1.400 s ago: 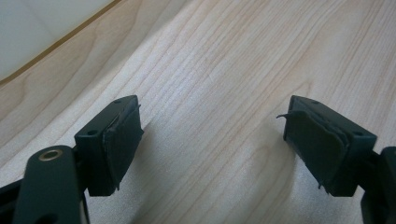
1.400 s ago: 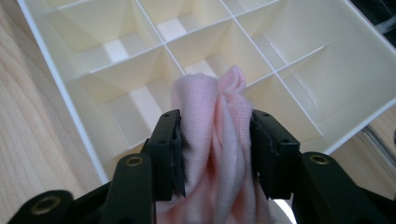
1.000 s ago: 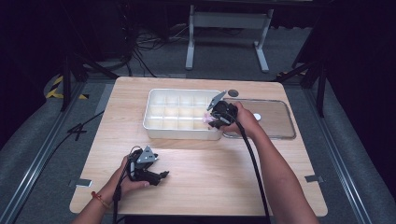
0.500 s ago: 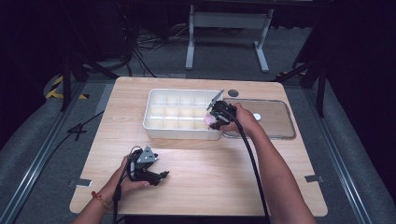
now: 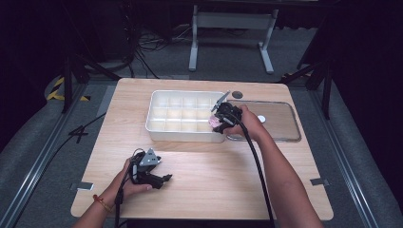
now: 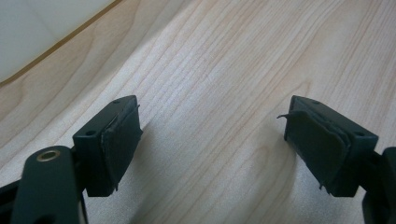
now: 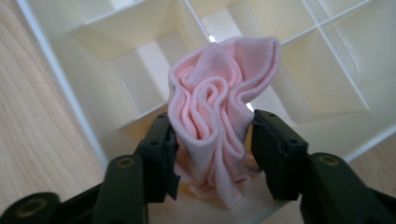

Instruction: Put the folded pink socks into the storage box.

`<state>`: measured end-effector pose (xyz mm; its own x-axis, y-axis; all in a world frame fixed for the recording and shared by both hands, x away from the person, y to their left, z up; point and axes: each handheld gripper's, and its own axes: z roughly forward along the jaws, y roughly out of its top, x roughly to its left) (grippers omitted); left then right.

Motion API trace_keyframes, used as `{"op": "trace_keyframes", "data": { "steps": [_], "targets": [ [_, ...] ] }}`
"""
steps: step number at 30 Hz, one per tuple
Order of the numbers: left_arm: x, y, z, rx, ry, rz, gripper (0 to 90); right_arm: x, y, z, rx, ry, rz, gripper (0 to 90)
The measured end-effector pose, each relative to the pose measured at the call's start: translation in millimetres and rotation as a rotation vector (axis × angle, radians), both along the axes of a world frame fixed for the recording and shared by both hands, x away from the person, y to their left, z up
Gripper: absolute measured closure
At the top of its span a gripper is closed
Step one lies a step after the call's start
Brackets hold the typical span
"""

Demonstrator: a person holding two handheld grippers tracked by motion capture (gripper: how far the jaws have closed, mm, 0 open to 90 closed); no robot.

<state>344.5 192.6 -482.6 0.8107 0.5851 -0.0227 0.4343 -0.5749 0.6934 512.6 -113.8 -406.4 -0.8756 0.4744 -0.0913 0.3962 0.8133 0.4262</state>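
Observation:
A white compartment box [image 5: 180, 136] stands at the middle of the wooden table. My right gripper [image 5: 219, 118] hangs over its near right corner compartment [image 7: 140, 79] with a folded pink cloth [image 7: 219, 93] standing between its jaws. Those jaws have just been opening; the cloth bulges loosely between the pads, and light shows beside the right pad. In the high view the pink cloth [image 5: 215, 122] peeks out under the gripper. My left gripper [image 5: 164, 179] rests near the table's front left, open [image 6: 210, 126] over bare wood with nothing between its pads.
A clear flat lid [image 5: 280, 128] lies right of the box, with a small white disc [image 5: 261, 118] on it. A dark round spot [image 5: 237, 94] sits on the table behind it. The box's other compartments [image 7: 317, 70] hold nothing.

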Motion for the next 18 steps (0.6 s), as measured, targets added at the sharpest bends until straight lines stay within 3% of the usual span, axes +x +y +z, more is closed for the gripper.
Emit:
{"op": "trace_keyframes", "data": {
  "steps": [5,13,18],
  "targets": [
    [-0.2,-0.3,-0.2,-0.004,0.0,0.003,18.8,-2.2,-5.0,6.4,0.056,-0.007,-0.013,44.6],
    [-0.1,-0.1,0.0,-0.001,-0.003,0.002,18.8,-5.6,-2.9,12.0,0.146,-0.025,-0.017,46.1],
    [0.0,0.0,0.0,0.0,-0.004,0.002,18.8,-3.3,-0.7,5.5,0.098,-0.032,-0.047,65.3]
  ]
}}
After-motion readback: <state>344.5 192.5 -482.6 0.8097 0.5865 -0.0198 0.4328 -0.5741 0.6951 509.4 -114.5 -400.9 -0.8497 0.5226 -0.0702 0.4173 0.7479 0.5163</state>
